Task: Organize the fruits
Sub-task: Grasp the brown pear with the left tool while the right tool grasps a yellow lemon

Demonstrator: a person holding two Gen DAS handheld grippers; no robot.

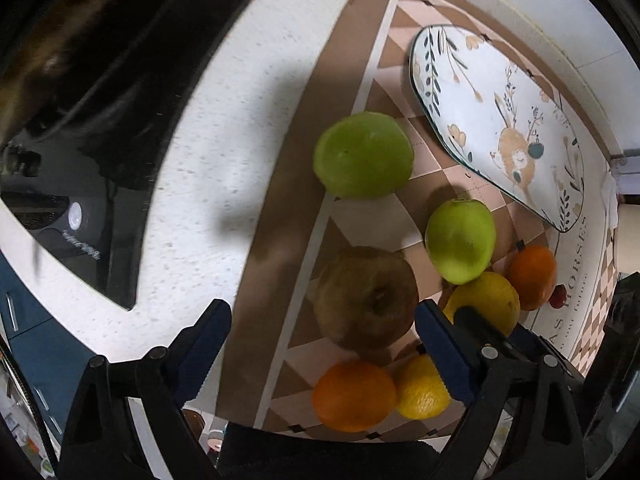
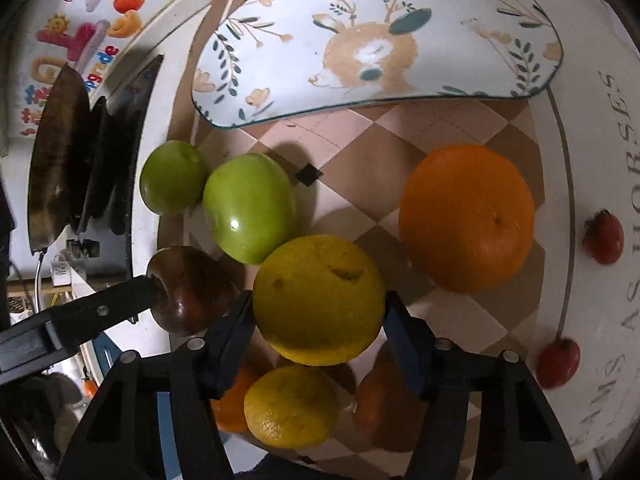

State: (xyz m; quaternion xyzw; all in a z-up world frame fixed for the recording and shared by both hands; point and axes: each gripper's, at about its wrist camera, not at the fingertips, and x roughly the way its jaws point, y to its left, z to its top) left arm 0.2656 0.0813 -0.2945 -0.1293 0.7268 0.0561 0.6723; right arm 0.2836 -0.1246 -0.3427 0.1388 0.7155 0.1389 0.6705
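Several fruits lie on a checkered mat [image 1: 400, 224]. My left gripper [image 1: 320, 312] points down, open wide around a brown-red apple [image 1: 366, 296]; its pads stand clear of the fruit. In the right wrist view one of the left gripper's black fingers [image 2: 100, 312] shows beside this apple [image 2: 188, 292]. My right gripper [image 2: 319, 304] is shut on a large yellow citrus [image 2: 320, 300], a blue pad against each side. Two green apples [image 2: 172, 178] [image 2: 250, 208] and a big orange [image 2: 466, 218] lie farther off. A long rabbit-patterned plate [image 2: 380, 40] holds nothing.
A smaller yellow citrus [image 2: 292, 406] and an orange [image 1: 354, 396] lie under the grippers. Two small red fruits [image 2: 604, 236] [image 2: 558, 362] sit at the mat's right edge. A black cooktop [image 1: 100, 160] is set in the white counter on the left, with dark pans [image 2: 60, 160] standing there.
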